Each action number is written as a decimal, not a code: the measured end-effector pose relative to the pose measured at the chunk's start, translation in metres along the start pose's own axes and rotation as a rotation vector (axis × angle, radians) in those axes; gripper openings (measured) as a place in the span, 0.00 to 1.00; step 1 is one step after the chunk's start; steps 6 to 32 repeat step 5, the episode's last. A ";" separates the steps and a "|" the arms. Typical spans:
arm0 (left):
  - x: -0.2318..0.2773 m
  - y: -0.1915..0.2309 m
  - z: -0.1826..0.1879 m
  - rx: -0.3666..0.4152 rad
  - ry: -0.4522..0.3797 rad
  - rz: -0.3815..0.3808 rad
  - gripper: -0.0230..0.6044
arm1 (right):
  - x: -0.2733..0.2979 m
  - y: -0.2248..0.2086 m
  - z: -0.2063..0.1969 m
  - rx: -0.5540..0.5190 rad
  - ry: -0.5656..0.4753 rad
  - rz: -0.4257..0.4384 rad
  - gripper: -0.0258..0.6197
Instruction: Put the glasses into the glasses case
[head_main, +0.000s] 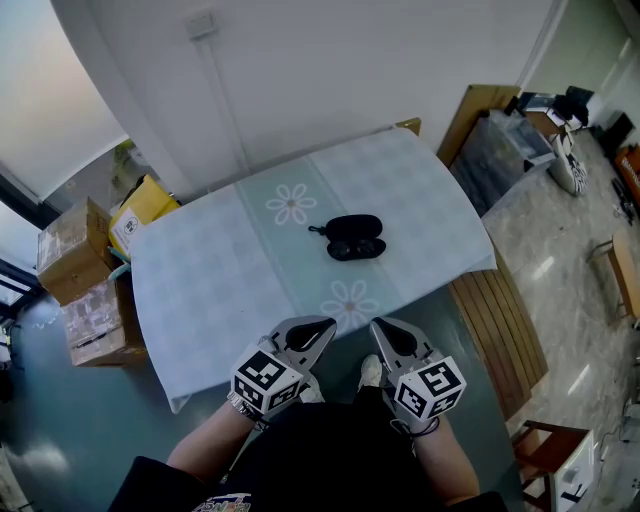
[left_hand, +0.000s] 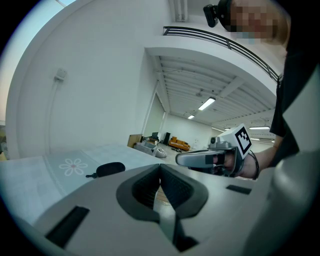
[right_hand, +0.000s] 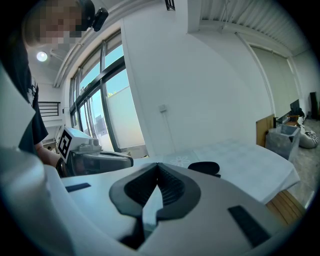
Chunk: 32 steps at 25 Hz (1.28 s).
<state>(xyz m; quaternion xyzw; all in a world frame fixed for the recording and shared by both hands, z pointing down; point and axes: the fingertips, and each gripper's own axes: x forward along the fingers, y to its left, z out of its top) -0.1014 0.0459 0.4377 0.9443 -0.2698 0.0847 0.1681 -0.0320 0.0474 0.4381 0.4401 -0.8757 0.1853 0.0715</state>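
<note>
The left claw (head_main: 312, 335) and right claw (head_main: 385, 335) are both clenched on nothing at the table's (head_main: 220, 270) near edge. The black glasses case (head_main: 345, 227) lies straight ahead at mid-table, its long axis running left-right, marginally nearer the right claw. The glasses (head_main: 357, 249) seem to rest against its near side.

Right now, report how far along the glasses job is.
Done: nothing yet. The glasses lie on the tablecloth right beside the black case, outside it. In hand: nothing; the left claw and right claw are shut and empty, near the table's front edge. Still to do: grasp the glasses and put them in the case.
</note>
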 end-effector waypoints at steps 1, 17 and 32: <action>-0.001 -0.001 0.000 0.000 0.000 -0.001 0.08 | 0.000 0.001 0.000 -0.001 0.000 0.000 0.08; -0.004 -0.003 -0.002 0.004 -0.002 -0.003 0.08 | -0.002 0.004 -0.001 -0.005 0.000 0.001 0.08; -0.004 -0.003 -0.002 0.004 -0.002 -0.003 0.08 | -0.002 0.004 -0.001 -0.005 0.000 0.001 0.08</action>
